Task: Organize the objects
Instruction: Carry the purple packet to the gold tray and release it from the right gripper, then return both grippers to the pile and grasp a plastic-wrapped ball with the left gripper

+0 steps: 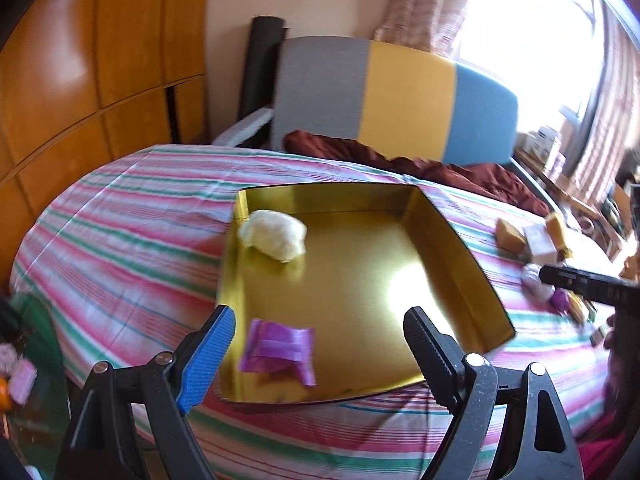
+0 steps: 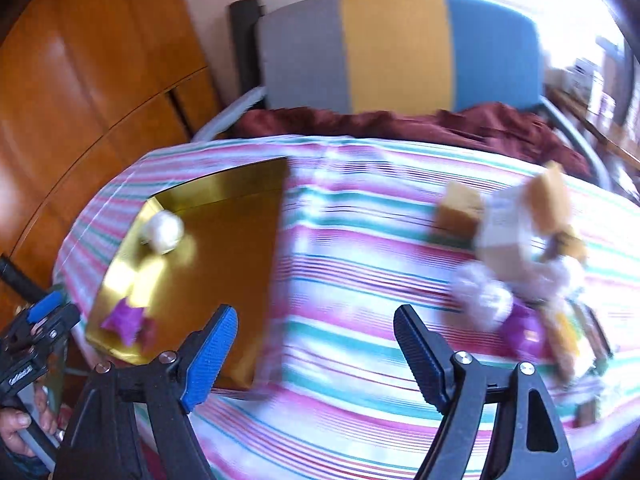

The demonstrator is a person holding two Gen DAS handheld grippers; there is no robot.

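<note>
A gold tray (image 1: 460,248) (image 2: 224,188) lies on the striped table. Inside it sit a white fluffy lump (image 1: 274,233) (image 2: 163,230) near the far left corner and a purple wrapped packet (image 1: 280,348) (image 2: 127,322) near the front. My left gripper (image 1: 320,320) hangs open over the tray's near edge, nothing between its fingers. My right gripper (image 2: 316,316) is open above bare cloth right of the tray, also holding nothing. A blurred pile of small items (image 2: 532,276) (image 1: 544,248) lies to the right: tan blocks, a white box, a pale fluffy ball and something purple.
The round table wears a pink, green and white striped cloth (image 1: 120,232). A grey, yellow and blue chair (image 1: 400,96) with a maroon cloth (image 1: 400,160) stands behind it. Wooden cupboards (image 1: 80,80) fill the left. A hand (image 2: 20,424) shows at the left edge of the right wrist view.
</note>
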